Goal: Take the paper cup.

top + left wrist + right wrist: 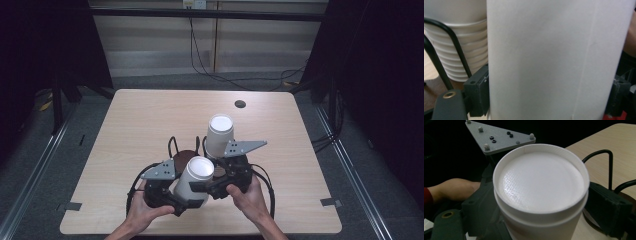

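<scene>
High view: both grippers' jaws pinch the inverted white paper cup (195,180), its long axis tilted, base facing up and away, above the counter (150,120).

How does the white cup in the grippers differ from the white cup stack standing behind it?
The held cup is tilted; the cup stack stands straight on the table. The held cup sits between the left gripper and right gripper; the cup stack is free. The cup stack shows many nested rims low down; the held cup shows one. Both are white, base up.
</scene>
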Available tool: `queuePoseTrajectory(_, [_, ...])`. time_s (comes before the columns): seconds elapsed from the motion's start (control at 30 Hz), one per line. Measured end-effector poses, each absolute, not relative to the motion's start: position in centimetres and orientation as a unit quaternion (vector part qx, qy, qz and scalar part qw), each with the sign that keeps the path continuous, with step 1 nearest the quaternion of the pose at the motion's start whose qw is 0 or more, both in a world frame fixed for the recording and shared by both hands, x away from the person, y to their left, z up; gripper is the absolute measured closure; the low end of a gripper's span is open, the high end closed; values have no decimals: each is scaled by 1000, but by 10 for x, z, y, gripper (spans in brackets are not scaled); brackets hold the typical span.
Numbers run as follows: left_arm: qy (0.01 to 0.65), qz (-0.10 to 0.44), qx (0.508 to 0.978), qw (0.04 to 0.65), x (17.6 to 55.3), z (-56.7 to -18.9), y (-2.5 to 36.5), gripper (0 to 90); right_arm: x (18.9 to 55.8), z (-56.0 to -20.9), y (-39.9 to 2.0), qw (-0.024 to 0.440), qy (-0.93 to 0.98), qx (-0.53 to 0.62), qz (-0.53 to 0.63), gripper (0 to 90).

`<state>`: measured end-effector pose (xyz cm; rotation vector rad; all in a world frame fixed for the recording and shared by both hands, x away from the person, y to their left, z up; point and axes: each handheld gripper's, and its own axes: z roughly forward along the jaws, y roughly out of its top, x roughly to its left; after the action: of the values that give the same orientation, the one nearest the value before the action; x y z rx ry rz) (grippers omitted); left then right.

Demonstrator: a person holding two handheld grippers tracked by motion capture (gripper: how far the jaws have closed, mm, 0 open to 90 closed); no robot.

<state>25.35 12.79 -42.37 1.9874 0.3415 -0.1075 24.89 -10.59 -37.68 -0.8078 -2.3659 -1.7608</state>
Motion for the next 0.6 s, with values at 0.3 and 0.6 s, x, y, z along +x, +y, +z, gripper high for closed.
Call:
queuePoseTrajectory(0.3, [148,-46,851,501,257,-419,131,165,250,-377,-113,50,-775,-265,-572,148])
queuePoseTrajectory(0.6, [162,-62,866,468,265,-420,136,164,251,-377,-114,37,-795,-270,-542,155])
